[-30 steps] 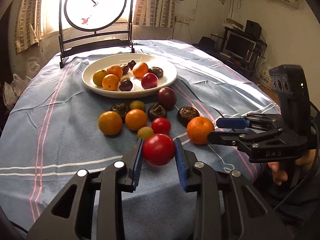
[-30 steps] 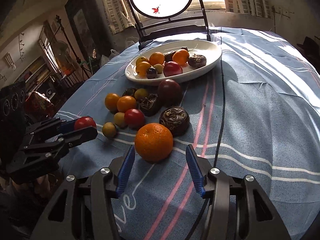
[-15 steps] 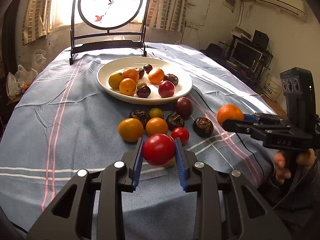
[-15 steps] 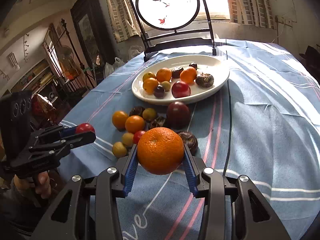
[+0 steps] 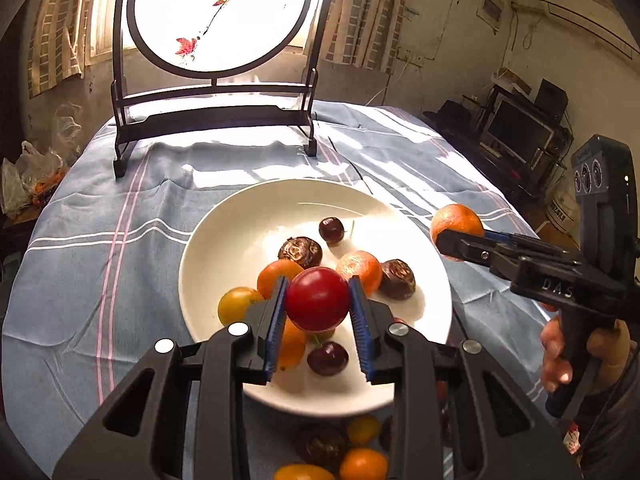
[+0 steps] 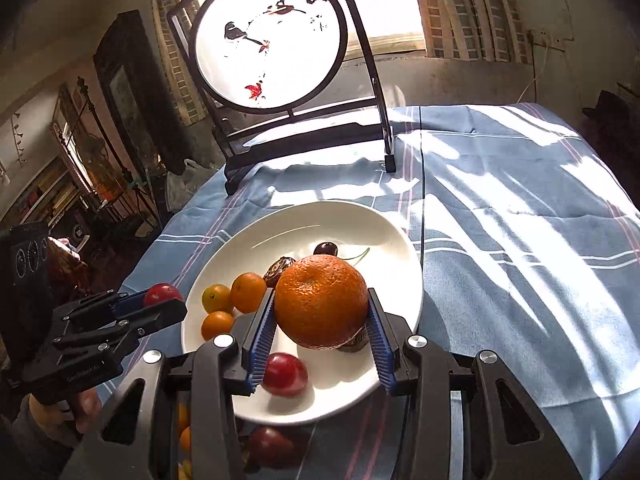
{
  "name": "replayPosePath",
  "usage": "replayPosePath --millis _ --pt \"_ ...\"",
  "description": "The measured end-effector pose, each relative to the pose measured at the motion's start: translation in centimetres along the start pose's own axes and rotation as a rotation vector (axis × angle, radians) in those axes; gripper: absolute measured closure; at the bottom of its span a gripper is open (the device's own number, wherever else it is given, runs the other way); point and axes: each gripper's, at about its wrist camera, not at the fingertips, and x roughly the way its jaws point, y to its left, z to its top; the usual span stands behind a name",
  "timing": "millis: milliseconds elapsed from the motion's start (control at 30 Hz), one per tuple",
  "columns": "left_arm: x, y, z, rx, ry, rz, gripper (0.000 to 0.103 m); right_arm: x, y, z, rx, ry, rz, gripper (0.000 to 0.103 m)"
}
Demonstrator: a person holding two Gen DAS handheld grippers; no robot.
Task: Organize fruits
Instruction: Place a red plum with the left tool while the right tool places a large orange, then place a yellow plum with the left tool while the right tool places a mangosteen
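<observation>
My left gripper [image 5: 318, 308] is shut on a red tomato [image 5: 318, 299] and holds it above the near half of the white plate [image 5: 224, 240]. My right gripper [image 6: 322, 320] is shut on a large orange [image 6: 321, 300] above the same plate [image 6: 384, 236]. Each gripper shows in the other view: the right one with its orange [image 5: 456, 223] over the plate's right rim, the left one with its tomato [image 6: 162, 294] at the plate's left rim. The plate holds several small oranges, dark fruits and a red tomato [image 6: 285, 374].
Several loose fruits [image 5: 352, 452] lie on the blue striped tablecloth [image 5: 100, 264] just in front of the plate. A round painted screen in a black stand [image 5: 216, 80] stands at the table's far edge. The cloth to the right of the plate [image 6: 520, 260] is bare.
Both grippers have moved forward and up with their fruit, from over the loose fruits to above the plate. The plate now fills the middle of both views.
</observation>
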Motion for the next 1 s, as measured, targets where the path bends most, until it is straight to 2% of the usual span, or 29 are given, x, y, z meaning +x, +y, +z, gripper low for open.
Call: replayPosePath --millis 100,167,267,367,500,533,733,833,900,933,1000 --pt "2.6 1.3 1.6 -0.051 0.033 0.002 0.073 2.8 0.1 0.8 -0.001 0.021 -0.024 0.058" --pt "3.8 2.1 2.2 -0.082 0.052 0.001 0.066 3.5 0.7 0.9 -0.034 0.014 -0.054 0.056" --pt "3.5 3.1 2.5 -0.129 0.033 0.006 0.056 2.3 1.5 0.8 -0.062 -0.028 -0.057 0.052" --pt "1.5 3.0 1.5 -0.115 0.007 0.004 0.055 0.1 1.8 0.0 -0.066 -0.042 -0.032 0.052" --pt "-2.4 1.3 -1.9 -0.037 -0.016 -0.010 0.053 -3.5 2.1 -3.0 -0.082 -0.044 -0.005 0.052" --pt "-3.4 0.7 -3.0 -0.014 -0.017 -0.016 0.049 -4.4 2.1 -4.1 -0.077 -0.046 0.006 0.052" --pt "-7.5 -3.9 -10.9 0.184 0.048 -0.063 0.046 -8.5 1.2 -10.4 -0.033 -0.031 0.044 0.052" --pt "-7.9 -5.2 -14.0 0.235 0.081 -0.063 0.047 -9.2 1.1 -12.6 -0.028 -0.005 0.042 0.052" --pt "-7.3 -5.8 -15.6 0.252 0.098 -0.041 0.053 -9.8 1.1 -13.8 -0.018 0.002 0.052 0.052" --pt "-6.8 -5.9 -16.2 0.250 0.110 -0.031 0.061 -10.0 1.1 -14.2 -0.016 0.001 0.057 0.052" --pt "-5.8 -5.8 -17.0 0.223 0.134 -0.029 0.066 -10.4 1.2 -14.9 -0.013 0.000 0.061 0.052"
